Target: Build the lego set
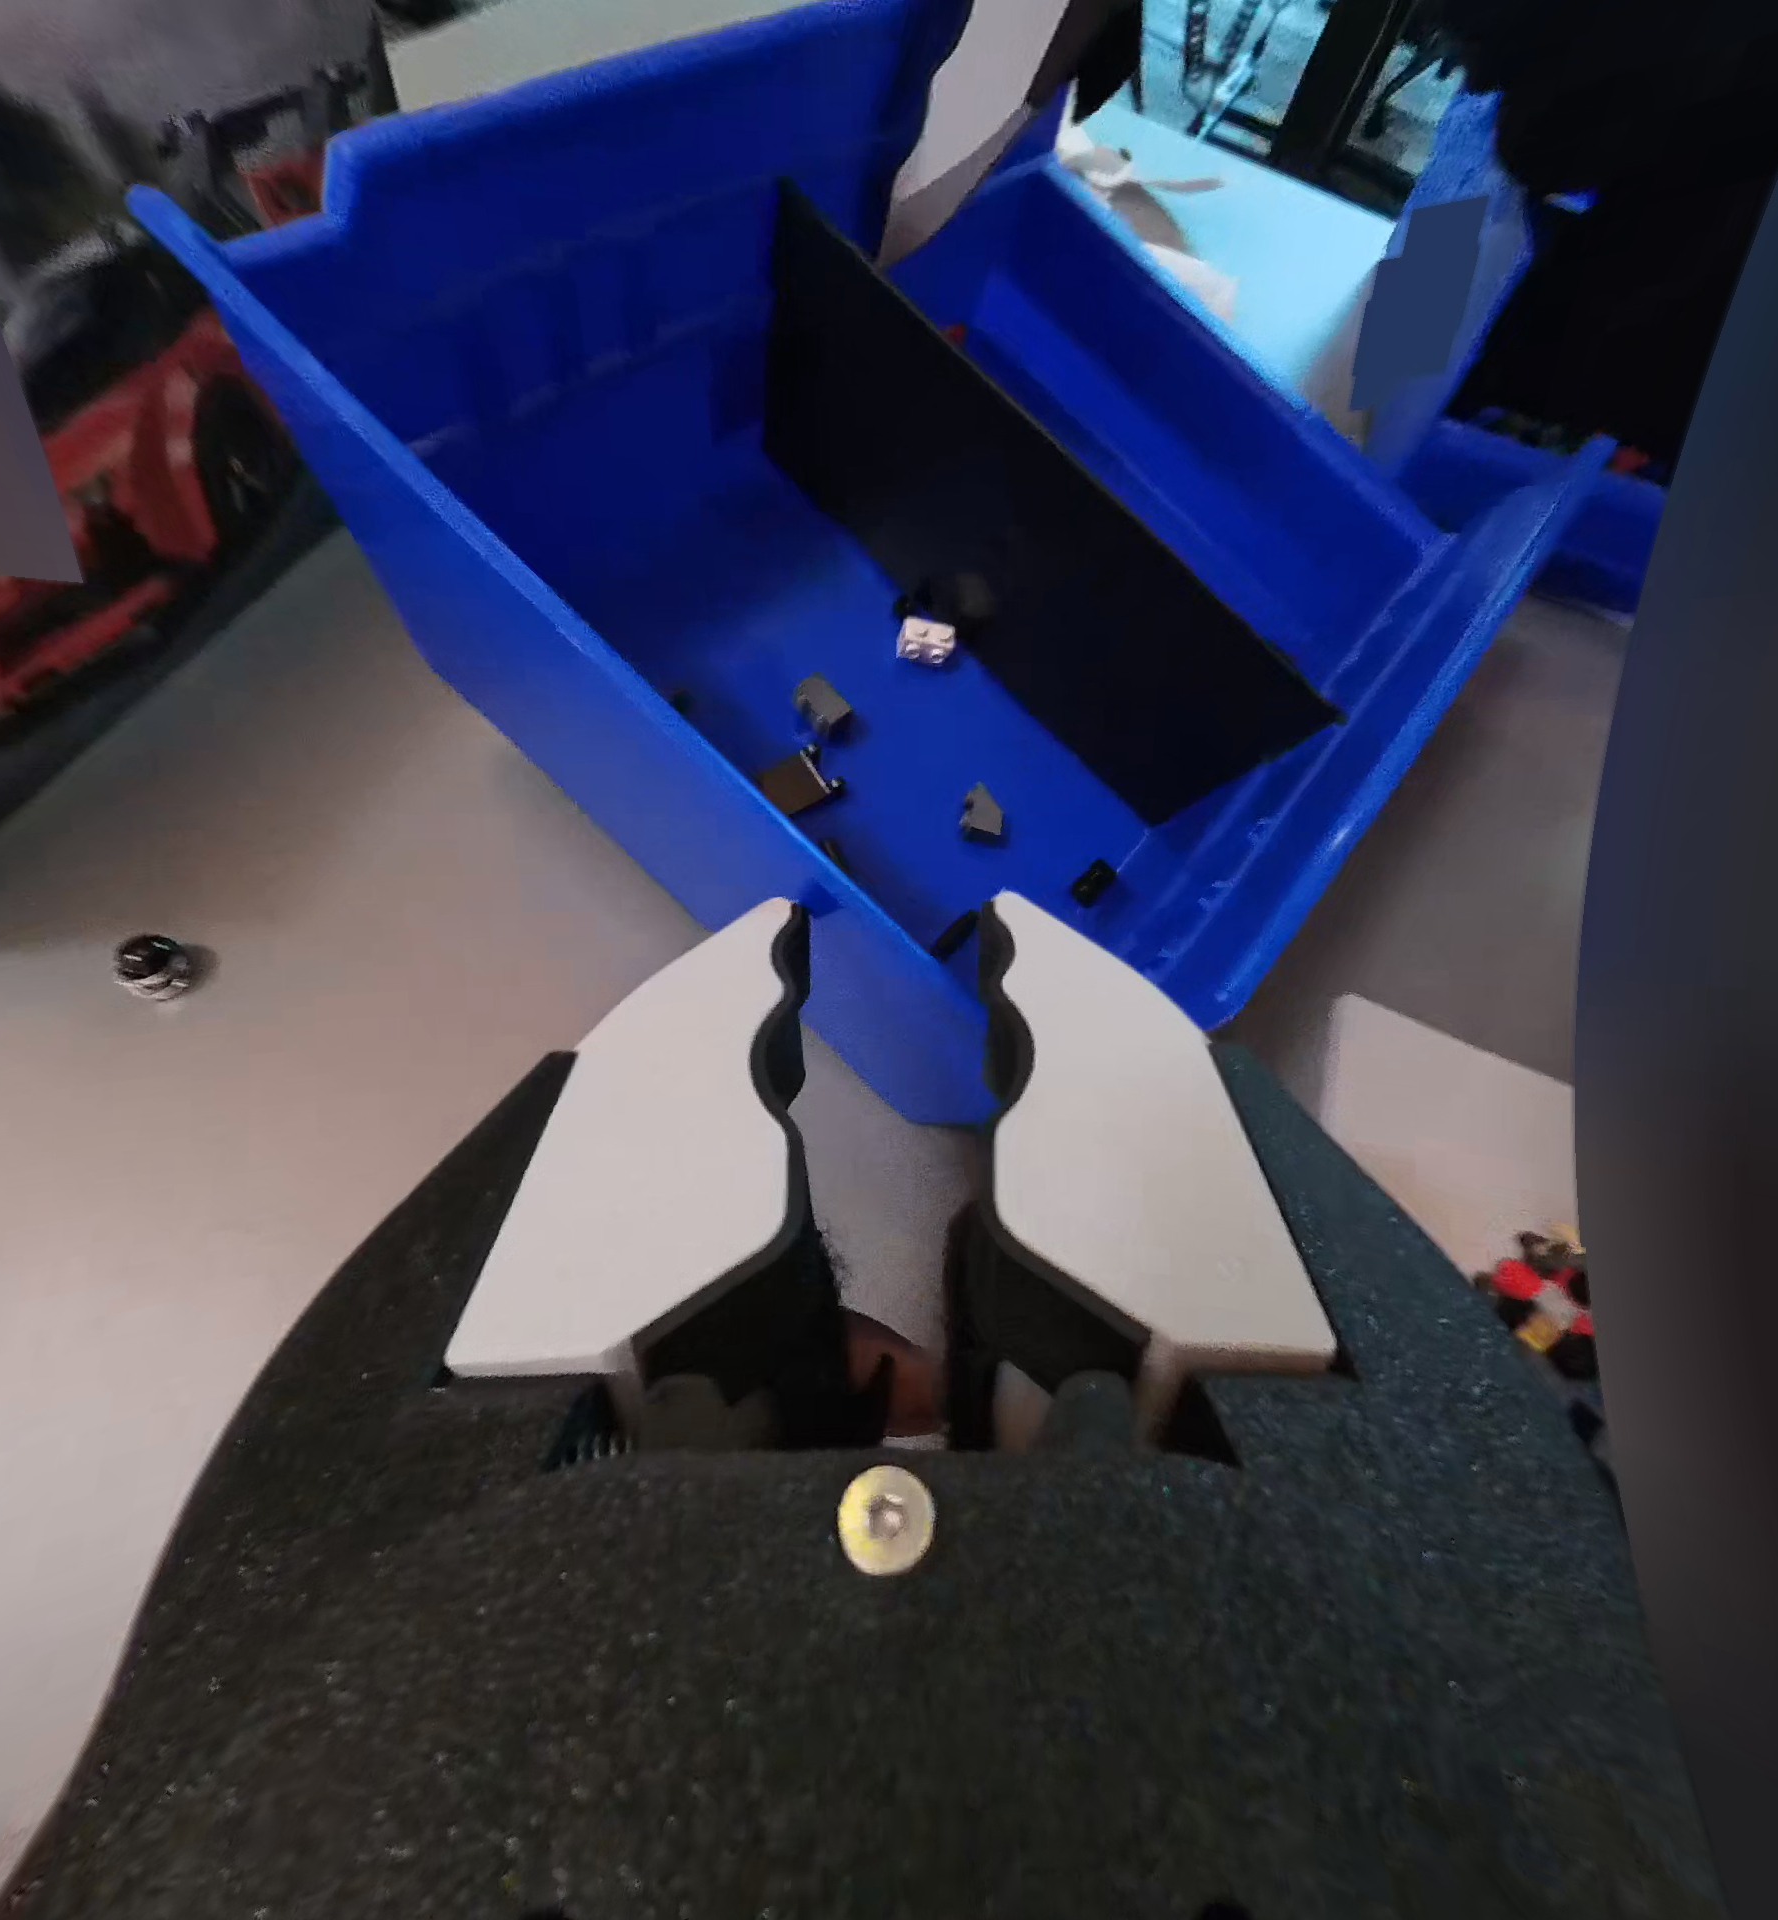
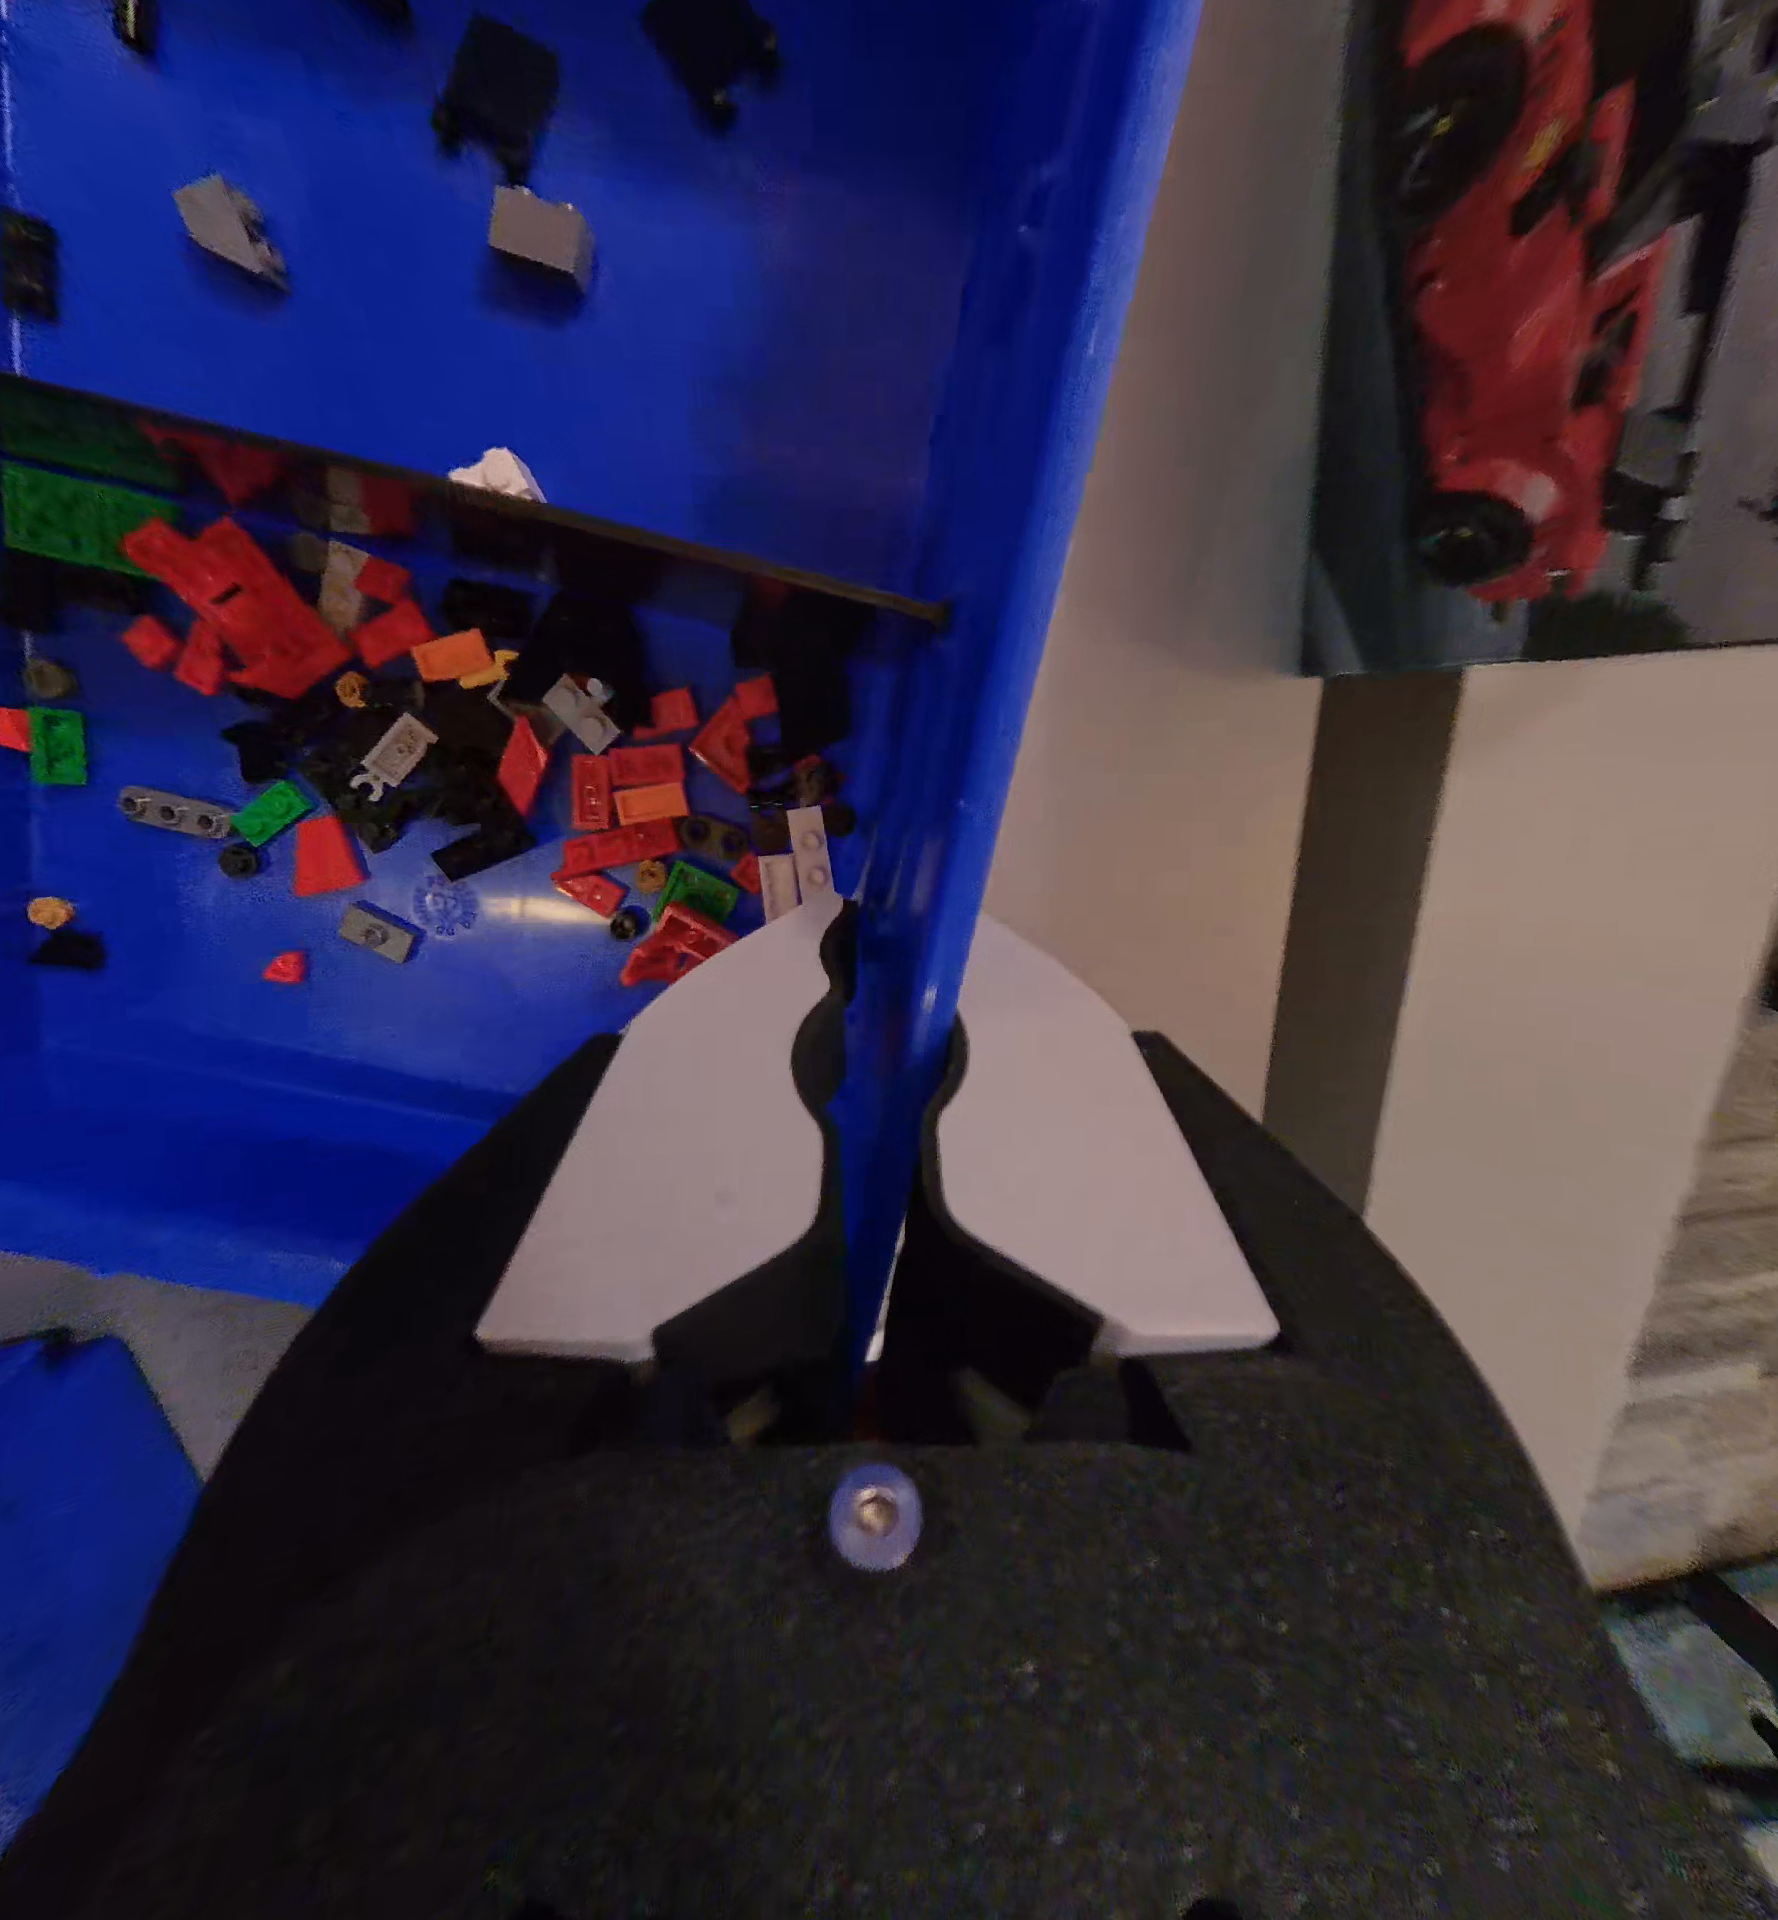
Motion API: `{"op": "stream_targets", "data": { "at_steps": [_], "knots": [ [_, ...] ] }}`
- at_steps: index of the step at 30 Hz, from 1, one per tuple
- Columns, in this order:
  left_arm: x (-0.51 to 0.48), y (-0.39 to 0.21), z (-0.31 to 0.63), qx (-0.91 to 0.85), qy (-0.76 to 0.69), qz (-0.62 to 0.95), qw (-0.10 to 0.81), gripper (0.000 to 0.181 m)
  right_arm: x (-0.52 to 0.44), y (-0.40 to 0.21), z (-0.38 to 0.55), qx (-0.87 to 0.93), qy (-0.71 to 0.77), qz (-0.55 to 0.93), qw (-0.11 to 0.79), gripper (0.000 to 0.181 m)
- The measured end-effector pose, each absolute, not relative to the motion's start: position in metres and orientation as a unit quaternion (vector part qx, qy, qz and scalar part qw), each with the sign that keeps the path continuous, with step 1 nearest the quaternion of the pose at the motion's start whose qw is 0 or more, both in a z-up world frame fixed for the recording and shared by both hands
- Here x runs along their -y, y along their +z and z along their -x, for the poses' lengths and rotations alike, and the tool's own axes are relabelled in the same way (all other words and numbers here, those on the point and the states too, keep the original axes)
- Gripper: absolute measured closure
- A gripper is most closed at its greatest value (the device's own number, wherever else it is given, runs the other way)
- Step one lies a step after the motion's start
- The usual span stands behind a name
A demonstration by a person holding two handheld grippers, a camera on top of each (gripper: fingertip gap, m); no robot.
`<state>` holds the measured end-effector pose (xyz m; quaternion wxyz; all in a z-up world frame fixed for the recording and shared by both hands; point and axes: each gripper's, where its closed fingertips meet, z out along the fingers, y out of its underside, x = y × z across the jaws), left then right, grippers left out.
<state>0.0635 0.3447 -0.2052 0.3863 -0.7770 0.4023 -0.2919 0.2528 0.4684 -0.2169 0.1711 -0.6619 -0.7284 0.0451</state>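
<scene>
**A:** Left view: why are the left tongs (image 1: 893,914) gaping around the blue bin (image 1: 511,582)'s near corner?

**B:** Probably steadying it; nothing's clamped.

**A:** Right view?

**B:** Right tongs (image 2: 900,940) pinch its right wall, maybe tipping lego pieces (image 2: 469,727) nearer.

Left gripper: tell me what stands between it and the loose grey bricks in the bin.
The left gripper straddles the blue bin's near corner wall, jaws apart. That wall lies between its fingertips and the grey bricks on the bin floor; it must lift over the rim.
</scene>
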Motion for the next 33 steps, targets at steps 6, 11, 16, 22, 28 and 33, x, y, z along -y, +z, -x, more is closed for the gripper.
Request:
{"op": "stream_targets", "data": {
  "at_steps": [6, 11, 16, 22, 28, 33],
  "knots": [
    [-0.361, -0.201, -0.058, -0.427, -0.254, 0.767, 0.405, 0.159, -0.463, -0.183, -0.259, 0.705, -0.041, 0.668, 0.235, 0.174],
    [-0.369, -0.191, -0.058, -0.423, -0.266, 0.756, 0.423, 0.161, -0.454, -0.163, -0.264, 0.681, -0.076, 0.676, 0.272, 0.174],
    [-0.372, -0.185, -0.057, -0.433, -0.249, 0.752, 0.43, 0.163, -0.449, -0.157, -0.265, 0.667, -0.087, 0.682, 0.286, 0.174],
    [-0.37, -0.186, -0.056, -0.428, -0.245, 0.753, 0.434, 0.163, -0.448, -0.156, -0.263, 0.668, -0.086, 0.68, 0.29, 0.174],
    [-0.37, -0.191, -0.054, -0.426, -0.236, 0.758, 0.434, 0.163, -0.45, -0.158, -0.259, 0.674, -0.084, 0.676, 0.286, 0.174],
    [-0.369, -0.195, -0.052, -0.424, -0.234, 0.76, 0.433, 0.163, -0.45, -0.158, -0.256, 0.678, -0.088, 0.673, 0.282, 0.174]
  ]
}}
